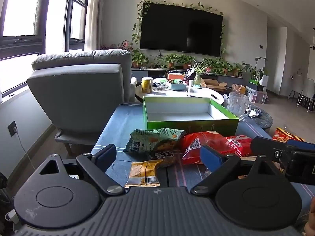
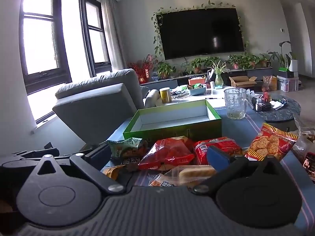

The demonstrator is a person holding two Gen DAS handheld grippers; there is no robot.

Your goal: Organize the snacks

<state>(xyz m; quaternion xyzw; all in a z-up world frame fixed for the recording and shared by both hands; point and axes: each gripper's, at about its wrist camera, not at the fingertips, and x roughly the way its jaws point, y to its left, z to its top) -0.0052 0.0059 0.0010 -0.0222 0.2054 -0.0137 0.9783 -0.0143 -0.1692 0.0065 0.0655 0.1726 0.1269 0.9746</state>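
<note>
An empty green box point(image 1: 189, 124) point(image 2: 173, 128) with a white inside stands on the blue-cloth table. In front of it lies a heap of snack packs: a green pack point(image 1: 151, 140) point(image 2: 126, 144), a red bag point(image 1: 198, 143) point(image 2: 167, 151), a red wrapped block point(image 1: 239, 142) point(image 2: 216, 145), a small orange pack point(image 1: 144, 174) and a red-yellow noodle-snack pack point(image 2: 270, 144) point(image 1: 285, 135). My left gripper point(image 1: 159, 156) hovers open over the near packs, nothing pressed between its pads. My right gripper point(image 2: 157, 155) is open too, above a clear-wrapped biscuit pack point(image 2: 187, 174).
A glass mug point(image 1: 237, 104) point(image 2: 235, 103) stands right of the box. A grey armchair point(image 1: 82, 94) is at the left. Beyond are a cluttered white table point(image 1: 177, 92) with a yellow can point(image 1: 147, 84), a dark round table point(image 2: 279, 110), plants and a wall TV point(image 1: 181, 29).
</note>
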